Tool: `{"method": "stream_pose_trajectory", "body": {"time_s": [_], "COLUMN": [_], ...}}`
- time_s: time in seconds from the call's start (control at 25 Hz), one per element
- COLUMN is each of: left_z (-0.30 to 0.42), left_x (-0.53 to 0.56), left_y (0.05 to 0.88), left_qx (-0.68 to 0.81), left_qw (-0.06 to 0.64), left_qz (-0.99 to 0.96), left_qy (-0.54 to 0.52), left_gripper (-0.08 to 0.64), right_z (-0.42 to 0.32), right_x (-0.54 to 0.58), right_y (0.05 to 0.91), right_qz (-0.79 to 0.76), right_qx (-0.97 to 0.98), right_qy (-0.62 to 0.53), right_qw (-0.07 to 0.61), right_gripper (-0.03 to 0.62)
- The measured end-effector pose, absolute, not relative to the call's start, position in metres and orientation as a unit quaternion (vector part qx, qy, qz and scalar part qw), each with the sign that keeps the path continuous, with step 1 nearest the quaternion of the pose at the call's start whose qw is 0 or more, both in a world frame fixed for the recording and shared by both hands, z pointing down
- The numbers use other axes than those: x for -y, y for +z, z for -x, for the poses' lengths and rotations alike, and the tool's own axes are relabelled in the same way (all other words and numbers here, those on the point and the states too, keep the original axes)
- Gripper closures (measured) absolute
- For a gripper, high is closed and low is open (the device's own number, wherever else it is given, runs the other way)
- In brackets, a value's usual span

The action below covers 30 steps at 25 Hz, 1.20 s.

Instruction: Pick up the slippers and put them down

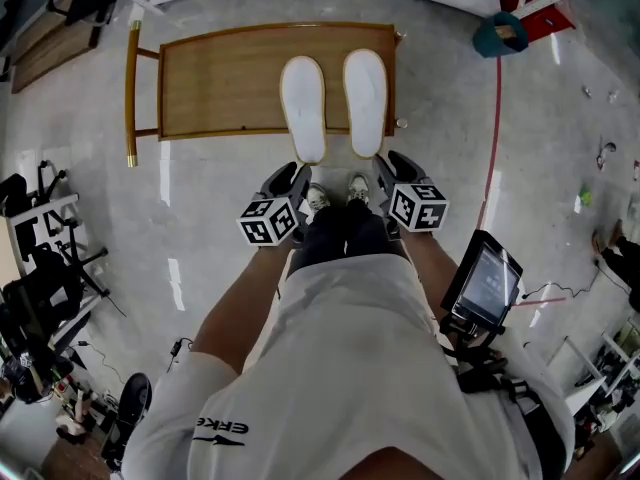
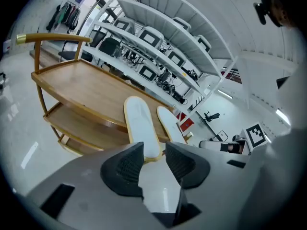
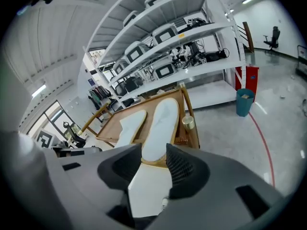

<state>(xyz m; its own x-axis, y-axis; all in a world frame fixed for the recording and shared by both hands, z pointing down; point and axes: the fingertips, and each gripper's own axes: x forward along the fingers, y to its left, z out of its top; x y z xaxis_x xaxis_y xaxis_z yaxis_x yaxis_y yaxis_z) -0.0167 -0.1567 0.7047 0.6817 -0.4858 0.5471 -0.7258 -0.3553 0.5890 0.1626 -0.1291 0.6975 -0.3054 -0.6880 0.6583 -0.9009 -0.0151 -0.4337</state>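
While both slippers lie on the wooden surface [image 1: 220, 78], neither is gripped.

Containers:
- The teal bin [image 1: 497, 36] sits on the floor, well apart from the surface on the person's right. Something tan is in it; can't tell what.
- The surface top is a shallow tray with a raised rim, and only the two slippers are in it. It has a gold handle rail [image 1: 132, 93] at its left end and a lower shelf [image 2: 81, 128] under it.

Slippers:
- The left slipper [image 1: 303, 108] and right slipper [image 1: 366, 100] are side by side at the right end of the tray. They sit near each other but not touching.
- Both are flat white ovals with a thin cream edge, long axis pointing away from the person.
- Their near ends overhang the front rim.
- Can't tell whether the sole or the insole faces up.

Grippers:
- The left hand-held gripper [image 1: 290, 180] is released, jaws apart with nothing between the pads. It is lined up with the left slipper's near end, which shows just beyond the gap, not touching.
- The right hand-held gripper [image 1: 398, 168] is also released, jaws apart and empty. It is aimed at the right slipper's near end, short of contact.
- Both are tilted downward, just in front of the person's shoes [image 1: 317, 198].
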Motion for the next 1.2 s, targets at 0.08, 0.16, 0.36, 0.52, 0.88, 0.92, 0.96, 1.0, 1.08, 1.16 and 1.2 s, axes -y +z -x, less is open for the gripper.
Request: {"method": "stream_pose_trajectory", "body": {"time_s": [0.08,0.16,0.36,0.52,0.88,0.92,0.96,1.0,1.08,1.16,1.2], "left_z": [0.017,0.017,0.01,0.002,0.001,0.0,-0.002,-0.004,-0.005,-0.002,0.001], "left_x": [0.152,0.148,0.145,0.147,0.166,0.168,0.169,0.171,0.175,0.174,0.172], "left_y": [0.708,0.709,0.71,0.707,0.721,0.723,0.727,0.732,0.74,0.734,0.726], "left_qx": [0.369,0.363,0.341,0.324,0.32,0.321,0.321,0.322,0.327,0.33,0.331], "left_qw": [0.438,0.447,0.474,0.492,0.519,0.518,0.517,0.516,0.512,0.507,0.504], "left_qz": [-0.808,-0.807,-0.803,-0.802,-0.787,-0.787,-0.787,-0.788,-0.788,-0.79,-0.791], "left_qy": [0.138,0.135,0.12,0.101,0.098,0.099,0.1,0.1,0.102,0.101,0.099], "left_gripper": [0.421,0.394,0.317,0.301,0.301,0.302,0.304,0.307,0.351,0.388,0.399], "right_z": [-0.161,-0.158,-0.15,-0.145,-0.132,-0.133,-0.135,-0.138,-0.143,-0.142,-0.14], "right_x": [0.127,0.124,0.125,0.127,0.138,0.138,0.139,0.14,0.142,0.14,0.138], "right_y": [0.701,0.705,0.707,0.705,0.715,0.717,0.722,0.727,0.736,0.731,0.723], "right_qz": [-0.568,-0.558,-0.532,-0.514,-0.489,-0.488,-0.488,-0.488,-0.49,-0.491,-0.492], "right_qx": [0.689,0.688,0.685,0.684,0.675,0.675,0.675,0.675,0.672,0.673,0.674], "right_qy": [0.433,0.449,0.491,0.514,0.551,0.552,0.552,0.553,0.554,0.553,0.551], "right_qw": [0.123,0.117,0.084,0.06,0.033,0.031,0.03,0.029,0.025,0.02,0.017], "right_gripper": [0.433,0.414,0.365,0.356,0.357,0.36,0.38,0.418,0.437,0.456,0.463]}}
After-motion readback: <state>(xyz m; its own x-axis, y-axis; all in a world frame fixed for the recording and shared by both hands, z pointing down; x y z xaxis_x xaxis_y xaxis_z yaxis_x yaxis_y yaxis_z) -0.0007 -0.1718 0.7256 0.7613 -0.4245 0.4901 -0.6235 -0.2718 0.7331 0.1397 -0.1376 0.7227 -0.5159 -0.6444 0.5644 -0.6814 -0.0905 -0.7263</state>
